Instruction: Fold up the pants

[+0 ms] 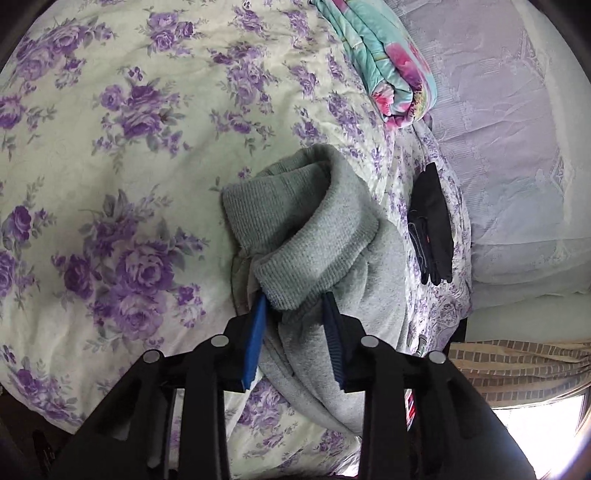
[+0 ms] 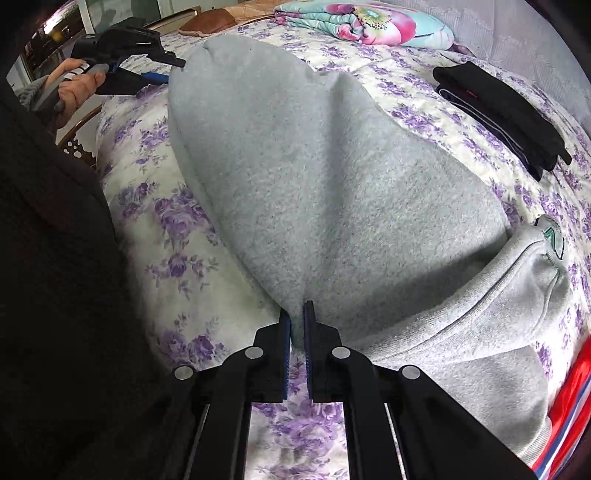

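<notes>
Grey sweatpants (image 2: pixel 332 166) lie stretched over the flowered bedspread (image 2: pixel 166 221), with the waistband and a green logo (image 2: pixel 550 240) at the right. My right gripper (image 2: pixel 297 314) is shut on a pinched fold of the pants' near edge. At the upper left, a hand (image 2: pixel 77 88) holds my left gripper (image 2: pixel 162 70) at the far leg end, which is lifted off the bed. In the left wrist view the ribbed cuffs (image 1: pixel 306 229) bunch between the blue pads (image 1: pixel 255 339), and the left gripper (image 1: pixel 294 297) is shut on them.
A folded black garment (image 2: pixel 502 107) lies on the bed to the right of the pants. A folded teal and pink quilt (image 2: pixel 369 22) sits at the far end, by a pale lavender pillow (image 1: pixel 517 147). The person's dark clothing (image 2: pixel 55 258) fills the left side.
</notes>
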`<state>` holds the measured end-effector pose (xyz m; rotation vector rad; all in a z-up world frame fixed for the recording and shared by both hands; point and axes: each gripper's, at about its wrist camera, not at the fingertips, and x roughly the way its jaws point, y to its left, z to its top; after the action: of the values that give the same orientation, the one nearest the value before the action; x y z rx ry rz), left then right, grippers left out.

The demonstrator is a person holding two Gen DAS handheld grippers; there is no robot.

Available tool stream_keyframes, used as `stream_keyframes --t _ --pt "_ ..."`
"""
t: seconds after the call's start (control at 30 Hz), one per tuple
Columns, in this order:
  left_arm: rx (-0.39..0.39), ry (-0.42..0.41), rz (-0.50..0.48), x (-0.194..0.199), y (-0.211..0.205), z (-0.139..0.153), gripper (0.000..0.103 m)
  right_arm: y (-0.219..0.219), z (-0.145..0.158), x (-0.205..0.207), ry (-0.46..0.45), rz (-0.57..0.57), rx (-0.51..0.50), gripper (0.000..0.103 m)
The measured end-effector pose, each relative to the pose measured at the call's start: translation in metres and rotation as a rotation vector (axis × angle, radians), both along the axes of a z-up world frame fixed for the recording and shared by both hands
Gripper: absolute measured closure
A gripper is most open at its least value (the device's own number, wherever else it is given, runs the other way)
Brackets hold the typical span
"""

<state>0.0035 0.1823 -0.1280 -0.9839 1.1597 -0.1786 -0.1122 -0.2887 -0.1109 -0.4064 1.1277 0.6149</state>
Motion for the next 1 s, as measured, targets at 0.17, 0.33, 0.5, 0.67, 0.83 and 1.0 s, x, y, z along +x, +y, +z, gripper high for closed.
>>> stream_keyframes --t 0.17,0.33,0.5,0.67,0.83,1.0 --pt "0.125 -0.044 -0.035 -0.006 0.003 0.039 0.071 -0.002 -0.011 0.005 0.038 -0.033 0.018 0.095" --pt "0.089 -0.162 -0.180 0.003 -0.036 0.072 0.052 -0.011 -0.018 0.005 0.050 -0.078 0.066 0.095" --pt "0.284 -0.059 -0.376 0.010 -0.096 0.026 0.044 -0.012 -0.018 0.005 0.041 -0.095 0.077 0.095" --pt "0.167 0.007 -0.313 0.006 -0.077 -0.010 0.049 -0.018 -0.016 0.002 0.047 -0.148 0.131 0.092" --pt "0.185 -0.002 -0.342 0.008 -0.082 -0.008 0.044 -0.044 0.050 -0.001 -0.056 -0.245 0.305 0.073" --pt "0.204 -0.055 -0.351 0.003 -0.090 -0.007 0.031 -0.129 0.084 0.020 -0.135 -0.655 0.454 0.045"
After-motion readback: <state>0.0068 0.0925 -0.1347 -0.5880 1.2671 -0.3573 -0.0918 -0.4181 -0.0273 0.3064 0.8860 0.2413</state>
